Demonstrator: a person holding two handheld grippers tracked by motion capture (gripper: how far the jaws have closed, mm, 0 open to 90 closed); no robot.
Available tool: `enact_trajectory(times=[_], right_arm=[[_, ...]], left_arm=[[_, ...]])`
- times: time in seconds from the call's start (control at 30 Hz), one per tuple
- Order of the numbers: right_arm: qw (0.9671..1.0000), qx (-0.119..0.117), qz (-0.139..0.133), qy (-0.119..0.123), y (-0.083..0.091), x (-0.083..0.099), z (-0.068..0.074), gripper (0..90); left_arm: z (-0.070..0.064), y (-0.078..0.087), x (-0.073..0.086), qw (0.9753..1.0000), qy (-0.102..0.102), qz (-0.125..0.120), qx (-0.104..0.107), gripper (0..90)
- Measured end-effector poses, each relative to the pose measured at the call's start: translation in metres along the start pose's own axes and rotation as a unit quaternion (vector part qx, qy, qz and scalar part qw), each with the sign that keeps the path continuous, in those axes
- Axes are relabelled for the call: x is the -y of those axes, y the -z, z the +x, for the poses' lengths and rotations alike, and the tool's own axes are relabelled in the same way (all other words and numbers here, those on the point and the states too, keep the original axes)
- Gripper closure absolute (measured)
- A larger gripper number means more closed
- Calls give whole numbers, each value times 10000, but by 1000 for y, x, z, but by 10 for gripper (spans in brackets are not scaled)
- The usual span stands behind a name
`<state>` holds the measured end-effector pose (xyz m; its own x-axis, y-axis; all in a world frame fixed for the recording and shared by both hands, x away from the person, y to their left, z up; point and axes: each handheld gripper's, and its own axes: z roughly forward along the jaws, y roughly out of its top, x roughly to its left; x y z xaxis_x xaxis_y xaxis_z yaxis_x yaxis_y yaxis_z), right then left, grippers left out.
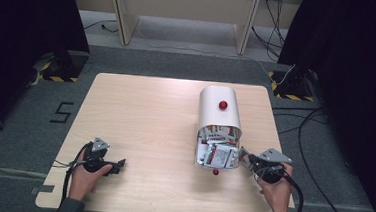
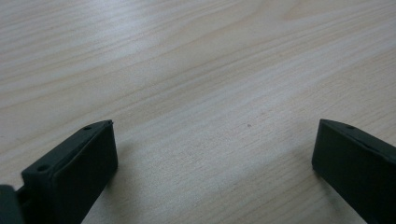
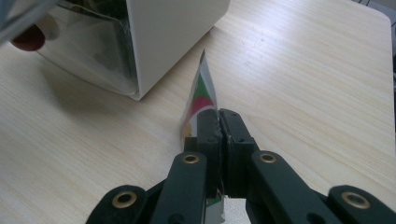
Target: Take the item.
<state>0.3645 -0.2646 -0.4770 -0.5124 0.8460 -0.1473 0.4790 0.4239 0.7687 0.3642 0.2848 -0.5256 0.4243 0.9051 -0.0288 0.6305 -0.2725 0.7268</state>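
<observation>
The pale wooden bench [image 1: 149, 128] carries a white bread-bin-shaped box [image 1: 218, 110] with a curved top and a red knob [image 1: 223, 105]; the box stands toward the bench's right side. Its clear front flap [image 1: 216, 163] hangs open toward the person, with a second red knob [image 1: 215, 172] at its lip, and inside lie small packets [image 1: 220, 148] printed in red, green and white, their lettering too small to read. On the grey floor left of the bench a black figure "5" [image 1: 61, 112] is marked. Just right of the box's open mouth, the right claw [image 1: 245, 157] is clenched on one thin sachet [image 3: 201, 93], seen edge-on in the right gripper view with green, red and white print and no legible words; the sachet stands upright just beside the box's white corner [image 3: 173, 28]. Well to the left of the box, near the bench's front edge, the left claw [image 1: 117, 165] rests released, its jaws standing wide apart over bare wood [image 2: 210, 93].
</observation>
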Motion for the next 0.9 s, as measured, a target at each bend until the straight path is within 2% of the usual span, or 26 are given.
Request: enact_trajectory(times=[0.27, 0.53, 0.77, 0.9], right_arm=[[9999, -14, -22, -165, -2, 5, -4, 850], [9988, 134, 28, -467, -2, 7, -8, 658], [9981, 257, 31, -567, 1, 7, -12, 554], [9965, 387, -56, -733, 8, 7, -16, 501]], left_arm=[[0, 0, 0, 10000, 0, -1, 0, 0], [0, 0, 0, 10000, 0, -1, 0, 0], [0, 0, 0, 10000, 0, 0, 0, 0], [0, 0, 0, 10000, 0, -1, 0, 0]])
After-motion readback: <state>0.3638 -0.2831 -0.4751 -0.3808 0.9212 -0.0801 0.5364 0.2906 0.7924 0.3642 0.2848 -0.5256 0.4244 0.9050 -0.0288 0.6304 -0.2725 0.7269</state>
